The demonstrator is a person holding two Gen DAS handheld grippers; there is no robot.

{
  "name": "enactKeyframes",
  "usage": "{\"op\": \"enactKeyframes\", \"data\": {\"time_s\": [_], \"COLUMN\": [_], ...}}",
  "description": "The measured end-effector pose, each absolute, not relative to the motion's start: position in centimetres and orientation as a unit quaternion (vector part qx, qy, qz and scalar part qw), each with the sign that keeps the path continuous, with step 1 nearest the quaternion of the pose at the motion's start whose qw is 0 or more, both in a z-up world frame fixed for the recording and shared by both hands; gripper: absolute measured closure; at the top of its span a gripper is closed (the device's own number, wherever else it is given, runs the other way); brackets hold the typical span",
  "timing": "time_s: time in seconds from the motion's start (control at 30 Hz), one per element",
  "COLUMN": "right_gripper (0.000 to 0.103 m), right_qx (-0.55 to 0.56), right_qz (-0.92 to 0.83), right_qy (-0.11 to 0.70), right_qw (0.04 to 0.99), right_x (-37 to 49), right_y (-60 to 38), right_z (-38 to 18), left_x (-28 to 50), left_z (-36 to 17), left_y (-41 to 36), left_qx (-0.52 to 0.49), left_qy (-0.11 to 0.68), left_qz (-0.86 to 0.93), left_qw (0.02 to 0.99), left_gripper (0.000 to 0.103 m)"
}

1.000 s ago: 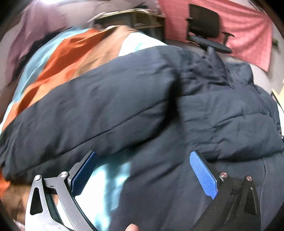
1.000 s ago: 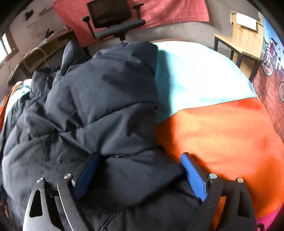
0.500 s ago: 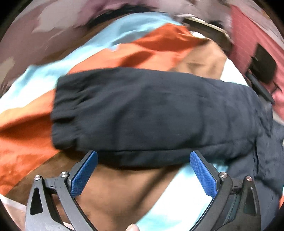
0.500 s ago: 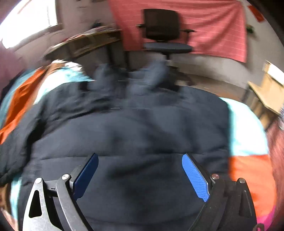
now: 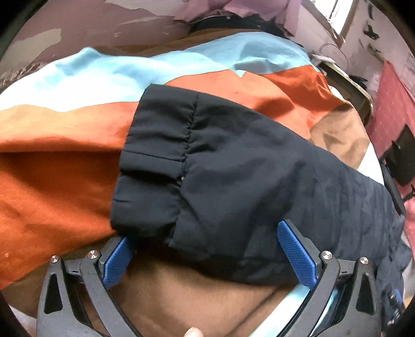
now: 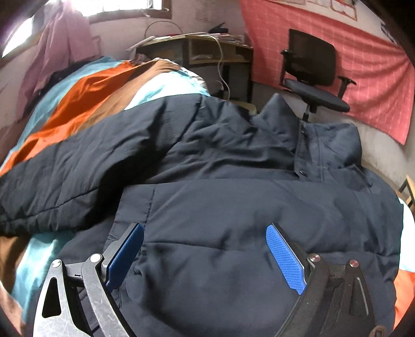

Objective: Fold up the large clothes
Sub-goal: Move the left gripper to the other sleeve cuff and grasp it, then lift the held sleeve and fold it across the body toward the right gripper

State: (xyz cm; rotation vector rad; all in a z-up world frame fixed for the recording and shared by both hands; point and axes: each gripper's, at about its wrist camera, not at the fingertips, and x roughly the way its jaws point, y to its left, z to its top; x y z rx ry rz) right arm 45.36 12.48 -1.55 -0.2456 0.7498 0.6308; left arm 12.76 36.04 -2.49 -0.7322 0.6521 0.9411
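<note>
We bring our spread left tool (image 5: 207, 256) around the jacket sleeve (image 5: 233, 176) near the cuff (image 5: 153, 166) at 10 o'clock, while the right tool (image 6: 205, 256) waits spread over the jacket body (image 6: 259, 207).

Daylight is glaring through the window (image 6: 129, 7), blowing it out. Fisheye is bending and darkening both views' edges. Soft shadows are pooling under the jacket (image 6: 233, 194); focus is holding fairly sharp.

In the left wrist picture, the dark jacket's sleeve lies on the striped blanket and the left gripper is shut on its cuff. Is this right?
Not quite. The sleeve of the dark jacket does lie on the striped blanket, but the left gripper is not shut on the cuff. The left wrist view shows its blue fingers spread wide apart, open at the sleeve's near edge and clamping nothing.
</note>
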Motion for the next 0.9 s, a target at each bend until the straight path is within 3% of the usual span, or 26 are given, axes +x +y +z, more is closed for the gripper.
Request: {"op": "enactKeyframes", "data": {"time_s": [0.07,0.13,0.2,0.4,0.6,0.77,0.9], "right_gripper": [0.006,0.000,0.000,0.000,0.000,0.000,0.000], "right_qx": [-0.120,-0.134,-0.157,-0.133,-0.115,-0.028,-0.018], "right_qz": [0.293,0.285,0.274,0.287,0.298,0.334,0.320], "right_qy": [0.374,0.374,0.371,0.368,0.368,0.370,0.371], "right_qw": [0.872,0.872,0.873,0.874,0.873,0.866,0.872], "right_x": [45.9,46.0,45.9,46.4,46.1,45.5,45.4], "right_y": [13.3,13.9,14.6,13.8,13.3,9.6,6.2], "right_z": [-2.5,-3.2,-3.9,-5.0,-4.3,-1.5,0.0], "left_x": [12.8,12.9,12.9,13.1,14.0,14.9,17.4], "left_z": [-2.8,-2.7,-2.5,-1.0,4.0,9.6,12.8], "left_y": [36.5,36.3,36.1,35.6,32.9,28.4,25.0], "left_qx": [-0.341,-0.337,-0.330,-0.289,-0.218,-0.149,-0.124], "left_qy": [0.289,0.276,0.264,0.245,0.187,0.127,0.124], "left_qz": [0.441,0.450,0.461,0.469,0.434,0.356,0.262], "left_qw": [0.778,0.779,0.780,0.798,0.854,0.914,0.949], "left_gripper": [0.003,0.009,0.041,0.080,0.084,0.086,0.087]}}
